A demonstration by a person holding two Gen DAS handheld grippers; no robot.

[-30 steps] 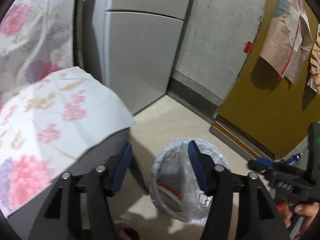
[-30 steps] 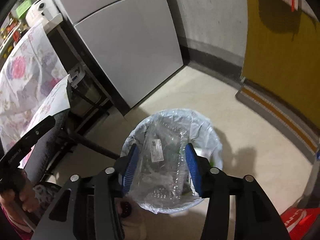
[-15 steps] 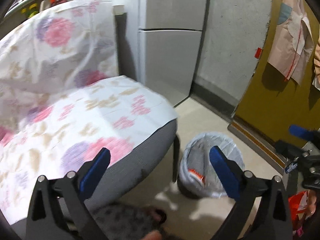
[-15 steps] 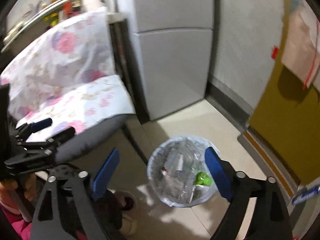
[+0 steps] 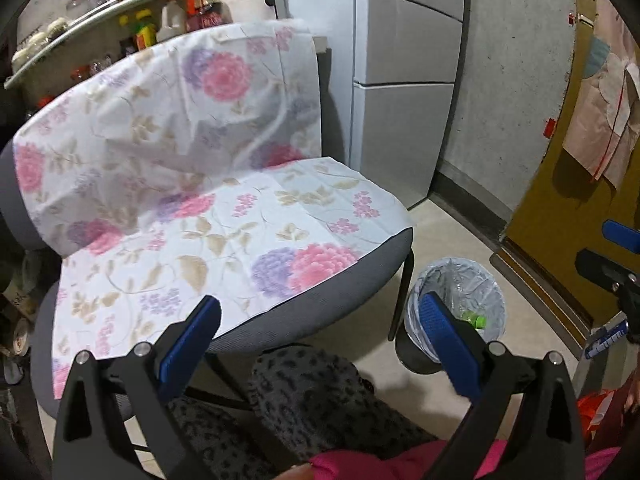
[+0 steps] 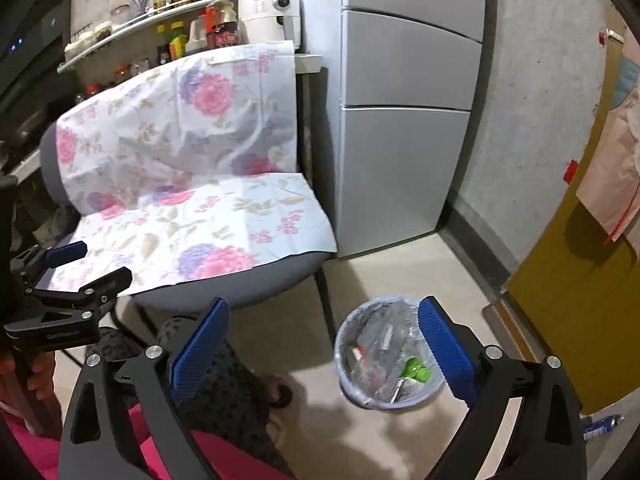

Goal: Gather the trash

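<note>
A small bin (image 5: 452,265) lined with a clear bag stands on the floor beside the chair; in the right wrist view the bin (image 6: 347,330) holds crumpled clear plastic and a green piece (image 6: 416,370). My left gripper (image 5: 320,312) hangs high over the chair's front edge, wide open and empty. My right gripper (image 6: 325,312) is well above the floor to the left of the bin, its jaws still opening with nothing between them. Each gripper shows in the other's view: the left gripper (image 6: 68,268) at the left edge, the right gripper (image 5: 616,256) at the right edge.
A grey chair (image 5: 320,300) draped in floral cloth (image 6: 192,216) stands against a grey fridge (image 6: 404,160). A yellow door (image 6: 592,300) lies to the right. Shelves of bottles (image 6: 192,36) are behind. A person's patterned trouser leg (image 5: 304,392) is below. A blue-white tube (image 6: 600,426) lies on the floor.
Both grippers have lifted up and away from the bin, which now looks small and far below. Their jaws have spread wide. The chair and shelves have come into view.
</note>
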